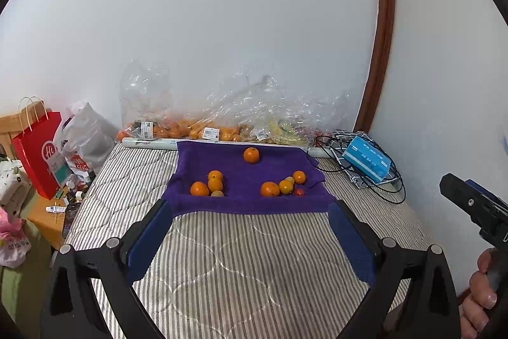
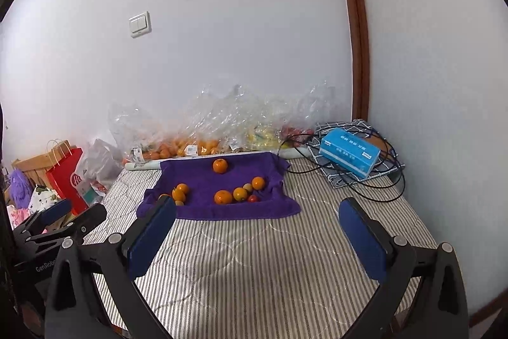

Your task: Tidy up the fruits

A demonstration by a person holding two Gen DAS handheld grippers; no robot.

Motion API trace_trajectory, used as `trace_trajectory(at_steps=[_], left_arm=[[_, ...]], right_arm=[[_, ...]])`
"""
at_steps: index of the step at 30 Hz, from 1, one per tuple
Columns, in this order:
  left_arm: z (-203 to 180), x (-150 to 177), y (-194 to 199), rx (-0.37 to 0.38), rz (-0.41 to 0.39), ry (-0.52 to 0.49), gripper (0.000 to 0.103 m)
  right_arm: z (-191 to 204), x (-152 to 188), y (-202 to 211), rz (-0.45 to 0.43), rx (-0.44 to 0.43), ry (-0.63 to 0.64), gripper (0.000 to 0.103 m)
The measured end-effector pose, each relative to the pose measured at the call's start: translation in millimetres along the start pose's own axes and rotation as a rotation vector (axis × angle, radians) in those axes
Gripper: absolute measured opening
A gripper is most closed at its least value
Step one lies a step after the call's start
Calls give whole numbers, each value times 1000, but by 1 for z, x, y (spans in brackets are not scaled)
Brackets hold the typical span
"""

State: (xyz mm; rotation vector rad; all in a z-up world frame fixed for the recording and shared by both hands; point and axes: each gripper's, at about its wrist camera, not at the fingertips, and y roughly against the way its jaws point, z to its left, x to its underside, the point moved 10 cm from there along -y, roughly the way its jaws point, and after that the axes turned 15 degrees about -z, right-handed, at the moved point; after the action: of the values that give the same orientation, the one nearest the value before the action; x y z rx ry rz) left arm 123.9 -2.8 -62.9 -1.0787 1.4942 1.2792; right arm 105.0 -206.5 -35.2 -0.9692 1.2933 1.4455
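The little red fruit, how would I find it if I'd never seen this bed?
Look at the striped bed and find the purple towel near the wall. On its right side sits a bunch of fruit; the little red fruit is at the front of that bunch. It is smaller than the oranges beside it, and the only red one.

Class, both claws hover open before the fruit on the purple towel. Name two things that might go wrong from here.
1. The round oranges sit in touching clusters on the purple towel; nudging one may roll its neighbours.
2. The small red fruit lies tucked against an orange, so the wide right claw may catch both.
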Motion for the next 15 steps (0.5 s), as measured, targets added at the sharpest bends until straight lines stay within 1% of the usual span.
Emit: trace_trajectory(at_steps=[15], left_arm=[[0, 1, 1, -7, 7, -1, 99]], right_arm=[[-4, 3, 4, 3, 13, 10, 101]])
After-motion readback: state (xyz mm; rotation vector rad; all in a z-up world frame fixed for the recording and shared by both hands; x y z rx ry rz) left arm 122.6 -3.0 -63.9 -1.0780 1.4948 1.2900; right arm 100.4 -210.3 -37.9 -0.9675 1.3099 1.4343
